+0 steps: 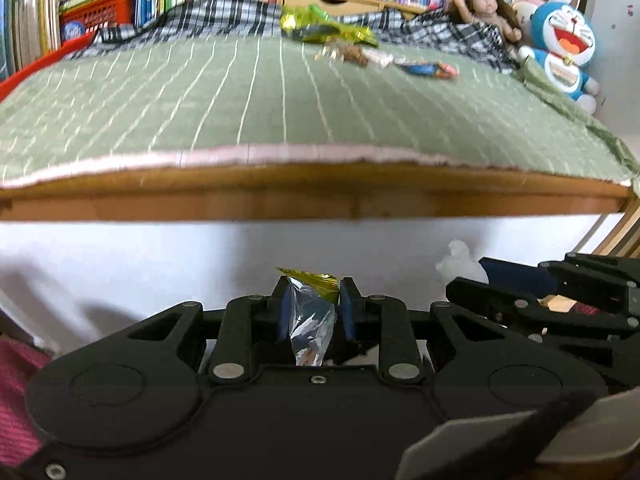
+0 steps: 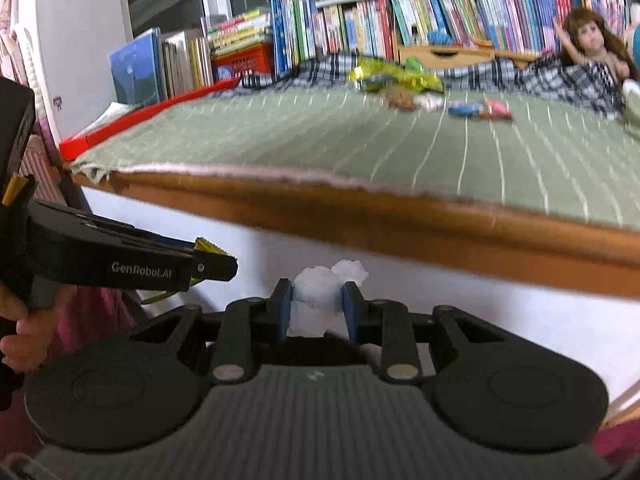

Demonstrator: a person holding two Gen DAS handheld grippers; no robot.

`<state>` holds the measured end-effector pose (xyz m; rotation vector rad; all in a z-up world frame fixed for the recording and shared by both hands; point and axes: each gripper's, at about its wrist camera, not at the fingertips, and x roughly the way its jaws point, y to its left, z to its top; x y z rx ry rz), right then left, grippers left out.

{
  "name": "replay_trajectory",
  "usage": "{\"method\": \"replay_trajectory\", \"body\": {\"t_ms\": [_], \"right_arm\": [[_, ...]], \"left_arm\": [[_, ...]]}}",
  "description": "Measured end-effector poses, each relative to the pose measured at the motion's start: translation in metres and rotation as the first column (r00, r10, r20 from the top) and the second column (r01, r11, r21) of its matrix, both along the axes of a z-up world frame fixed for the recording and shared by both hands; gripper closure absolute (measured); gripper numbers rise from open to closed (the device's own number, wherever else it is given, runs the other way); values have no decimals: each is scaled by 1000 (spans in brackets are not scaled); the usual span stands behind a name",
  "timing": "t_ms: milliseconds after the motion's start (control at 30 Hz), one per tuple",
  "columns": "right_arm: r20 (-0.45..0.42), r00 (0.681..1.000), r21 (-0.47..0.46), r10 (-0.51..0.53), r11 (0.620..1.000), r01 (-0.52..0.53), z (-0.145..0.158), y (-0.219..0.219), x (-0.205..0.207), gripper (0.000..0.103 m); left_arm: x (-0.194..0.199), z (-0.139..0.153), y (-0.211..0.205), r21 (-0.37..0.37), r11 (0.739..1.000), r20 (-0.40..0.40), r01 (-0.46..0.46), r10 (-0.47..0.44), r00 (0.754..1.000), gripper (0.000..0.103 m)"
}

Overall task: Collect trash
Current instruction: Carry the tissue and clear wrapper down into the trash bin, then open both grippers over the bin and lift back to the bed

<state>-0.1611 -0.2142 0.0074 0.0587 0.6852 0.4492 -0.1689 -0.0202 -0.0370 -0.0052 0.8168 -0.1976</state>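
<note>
Pinching a foil snack wrapper [image 1: 310,312] in our left gripper [image 1: 311,300] and crumpled white tissue [image 2: 316,300] in our right gripper [image 2: 316,304], we hover below the bed's [image 1: 280,192] wooden front edge.

Left gripper [image 1: 313,304]: jaws drawn close, blue pads pinching a crinkled clear-and-gold wrapper [image 1: 310,312] that sticks up past the fingertips.
Right gripper [image 2: 316,304]: jaws narrowed on a wad of white tissue [image 2: 320,292], which bulges above the pads.
Relative pose: side by side, both angled downward, below the front edge of the bed.
Cross views: each gripper shows at the edge of the other's camera, fingers forward.
Left hand [image 2: 18,332]: bare fingers wrapped round the left gripper's handle; the grip itself is partly cut off, probably a full fist.
</note>
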Motion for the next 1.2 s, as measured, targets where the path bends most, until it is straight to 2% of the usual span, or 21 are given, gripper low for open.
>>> {"method": "replay_trajectory", "body": {"t_ms": [200, 400, 867, 900, 933, 1000, 1100, 1200], "right_arm": [[-76, 997, -16, 0, 1000, -2, -26, 6, -7, 70], [-117, 993, -28, 1, 1000, -5, -40, 9, -7, 70], [-167, 986, -30, 5, 999, -10, -53, 12, -2, 66], [-167, 986, -29, 7, 1000, -12, -53, 12, -1, 66], [-165, 986, -28, 7, 1000, -11, -53, 12, -1, 65], [-162, 987, -24, 8, 1000, -12, -52, 11, -1, 47], [-161, 987, -14, 9, 1000, -11, -52, 11, 0, 38], [-156, 988, -14, 5, 1000, -7, -50, 10, 0, 35]], "left_arm": [[-1, -26, 1, 15, 1000, -79, -18, 19, 997, 79], [0, -52, 1, 28, 999, -156, -27, 31, 987, 79], [9, -72, 6, 23, 999, -218, -31, 35, 975, 78], [10, -72, 7, 22, 999, -216, -30, 34, 976, 77], [11, -72, 7, 24, 999, -214, -31, 35, 976, 72], [11, -70, 7, 25, 999, -207, -37, 41, 977, 63], [13, -68, 9, 31, 999, -191, -42, 47, 980, 54], [14, -62, 9, 44, 998, -175, -47, 54, 983, 47]]}}
